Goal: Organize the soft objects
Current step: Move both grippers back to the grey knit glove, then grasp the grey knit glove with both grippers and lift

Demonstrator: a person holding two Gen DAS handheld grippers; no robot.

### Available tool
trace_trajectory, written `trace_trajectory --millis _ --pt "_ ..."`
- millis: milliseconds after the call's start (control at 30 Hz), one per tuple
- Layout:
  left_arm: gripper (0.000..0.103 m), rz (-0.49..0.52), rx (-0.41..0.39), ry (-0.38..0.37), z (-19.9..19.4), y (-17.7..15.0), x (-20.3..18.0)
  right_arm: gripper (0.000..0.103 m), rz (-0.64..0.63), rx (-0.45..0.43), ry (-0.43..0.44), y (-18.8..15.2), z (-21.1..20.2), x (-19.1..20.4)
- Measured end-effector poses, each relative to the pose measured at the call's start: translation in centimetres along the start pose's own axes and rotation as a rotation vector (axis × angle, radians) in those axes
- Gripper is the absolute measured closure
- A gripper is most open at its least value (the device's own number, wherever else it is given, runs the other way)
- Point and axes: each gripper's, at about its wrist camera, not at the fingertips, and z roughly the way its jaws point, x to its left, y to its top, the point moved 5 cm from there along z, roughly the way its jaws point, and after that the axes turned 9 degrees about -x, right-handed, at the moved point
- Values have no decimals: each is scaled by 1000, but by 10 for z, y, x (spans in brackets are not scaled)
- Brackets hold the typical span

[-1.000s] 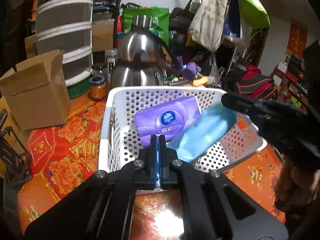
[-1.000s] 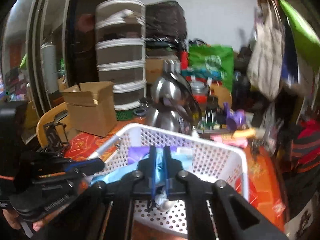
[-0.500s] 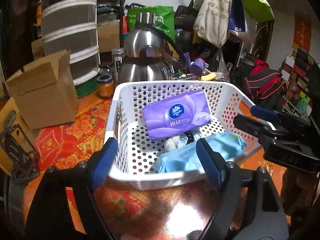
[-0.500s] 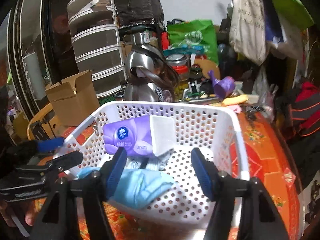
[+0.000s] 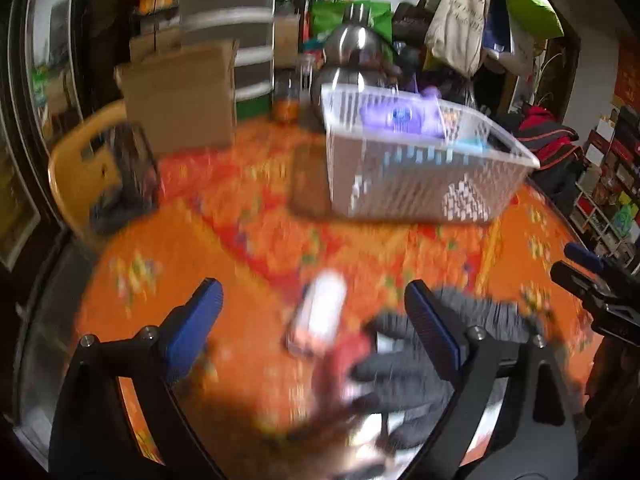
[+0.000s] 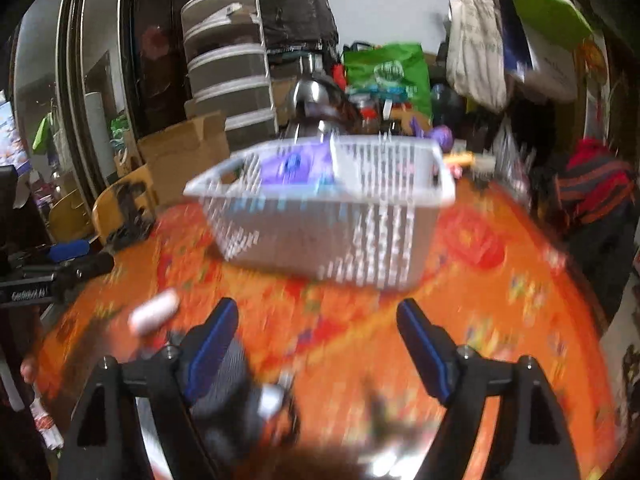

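Both views are motion-blurred. A white perforated basket [image 5: 420, 176] [image 6: 328, 216] stands at the far side of the orange table and holds a purple tissue pack [image 5: 400, 118] [image 6: 292, 166] and a light blue pack [image 5: 472, 146]. My left gripper [image 5: 316, 322] is open and empty, low over the near table. Between its fingers lie a small white-pink roll [image 5: 320, 314] [image 6: 154, 316] and a dark grey glove [image 5: 404, 364] [image 6: 230, 392]. My right gripper [image 6: 316, 332] is open and empty, with the glove by its left finger.
A cardboard box [image 5: 180, 92] [image 6: 180, 152], a steel kettle [image 5: 352, 52] [image 6: 316, 100], grey drawers [image 6: 228, 68] and hanging bags [image 5: 460, 16] crowd the far side. A yellow chair [image 5: 80, 168] stands at the left table edge. Each gripper shows in the other's view [image 5: 592, 280] [image 6: 60, 264].
Both grippers opened and dropped the light blue pack into the basket, then pulled back and down toward the near table, where the glove and the roll have come into view.
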Motion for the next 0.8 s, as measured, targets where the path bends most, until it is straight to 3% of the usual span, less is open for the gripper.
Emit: trace_trajectory --millis 167,300,533,633,733,800 --pt "12 -21 26 17 -2 -38 11 22 82 31 12 -48 -21 -6" --pt "12 -35 10 -34 -12 -51 1 24 117 25 14 -64 -34 -2" --pt "14 44 -18 -72 -19 -62 -37 46 58 23 78 -74 -42 33" --pt "27 55 16 -101 -10 -67 -46 61 25 39 101 -77 -37 47" --pt "34 69 50 -111 0 -73 -52 64 -8 45 97 -79 -33 54" --pt "47 72 67 -125 5 -76 -56 68 -11 45 103 -79 -33 56"
